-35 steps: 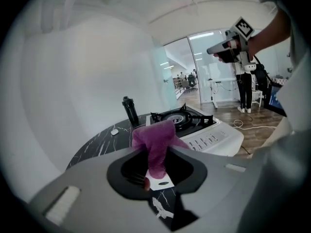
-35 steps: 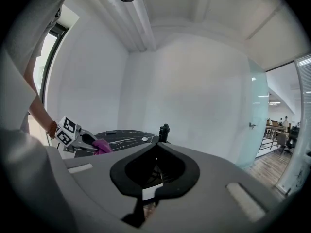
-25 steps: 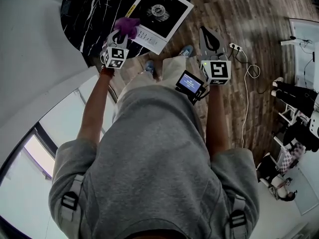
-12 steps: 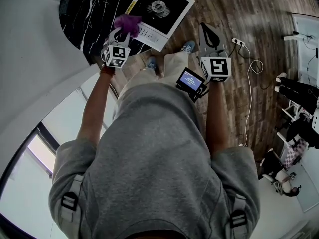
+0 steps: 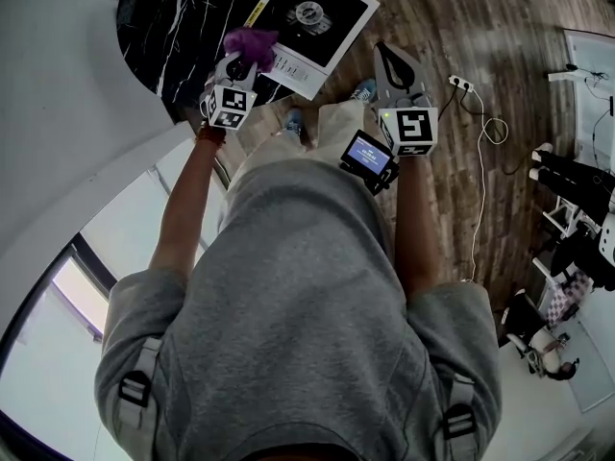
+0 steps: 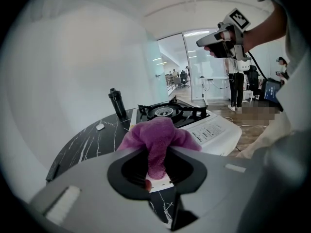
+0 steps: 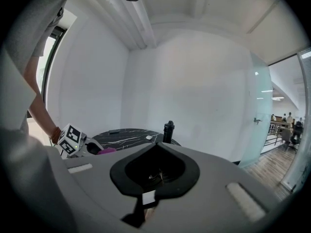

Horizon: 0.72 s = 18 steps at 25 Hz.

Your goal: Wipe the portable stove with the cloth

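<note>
The portable stove [image 5: 312, 15], white with a black burner top, sits at the edge of a black marble table [image 5: 173, 17]. My left gripper [image 5: 245, 58] is shut on a bunched purple cloth [image 5: 251, 43] at the stove's near left corner. In the left gripper view the cloth [image 6: 158, 137] hangs between the jaws of that gripper [image 6: 158, 154], just short of the stove [image 6: 194, 123]. My right gripper [image 5: 382, 50] is shut and empty over the wooden floor, right of the stove. In the right gripper view the right gripper's [image 7: 155, 145] closed jaws point over the table [image 7: 129, 136].
A black bottle [image 6: 116, 105] and a small white object [image 6: 99, 126] stand on the table behind the stove. A power strip with a white cable [image 5: 459, 86] lies on the wood floor at the right. People stand further right [image 5: 567, 181].
The right gripper has shifted a little left, nearer the stove. The left gripper keeps the cloth at much the same spot by the stove's corner.
</note>
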Available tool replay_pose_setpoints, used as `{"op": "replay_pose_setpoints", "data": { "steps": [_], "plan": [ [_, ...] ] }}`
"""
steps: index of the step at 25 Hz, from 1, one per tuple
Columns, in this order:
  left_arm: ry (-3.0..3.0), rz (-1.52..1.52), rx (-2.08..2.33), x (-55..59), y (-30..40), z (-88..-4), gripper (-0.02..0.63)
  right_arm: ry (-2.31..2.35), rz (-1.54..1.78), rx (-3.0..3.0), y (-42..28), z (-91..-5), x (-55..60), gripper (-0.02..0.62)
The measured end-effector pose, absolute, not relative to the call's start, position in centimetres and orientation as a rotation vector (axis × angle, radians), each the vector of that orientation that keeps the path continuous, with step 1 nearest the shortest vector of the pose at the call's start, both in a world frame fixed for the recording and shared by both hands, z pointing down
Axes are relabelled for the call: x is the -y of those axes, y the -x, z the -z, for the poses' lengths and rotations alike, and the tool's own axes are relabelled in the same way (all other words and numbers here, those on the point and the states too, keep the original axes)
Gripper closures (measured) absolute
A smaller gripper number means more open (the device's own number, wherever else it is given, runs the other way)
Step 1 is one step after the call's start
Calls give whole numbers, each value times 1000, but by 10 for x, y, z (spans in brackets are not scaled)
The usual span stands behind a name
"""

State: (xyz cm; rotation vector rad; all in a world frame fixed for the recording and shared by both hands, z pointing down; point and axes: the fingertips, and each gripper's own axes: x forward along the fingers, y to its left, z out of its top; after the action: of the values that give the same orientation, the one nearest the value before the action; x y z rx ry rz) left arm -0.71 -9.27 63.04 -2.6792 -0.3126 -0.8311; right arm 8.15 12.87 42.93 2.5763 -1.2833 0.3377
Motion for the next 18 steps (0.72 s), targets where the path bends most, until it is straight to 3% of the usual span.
{"op": "replay_pose_setpoints", "data": {
  "steps": [18],
  "plan": [
    [2665, 823, 403, 60, 13, -632, 537, -2569, -347, 1298, -73, -436, -128, 584]
  ]
}}
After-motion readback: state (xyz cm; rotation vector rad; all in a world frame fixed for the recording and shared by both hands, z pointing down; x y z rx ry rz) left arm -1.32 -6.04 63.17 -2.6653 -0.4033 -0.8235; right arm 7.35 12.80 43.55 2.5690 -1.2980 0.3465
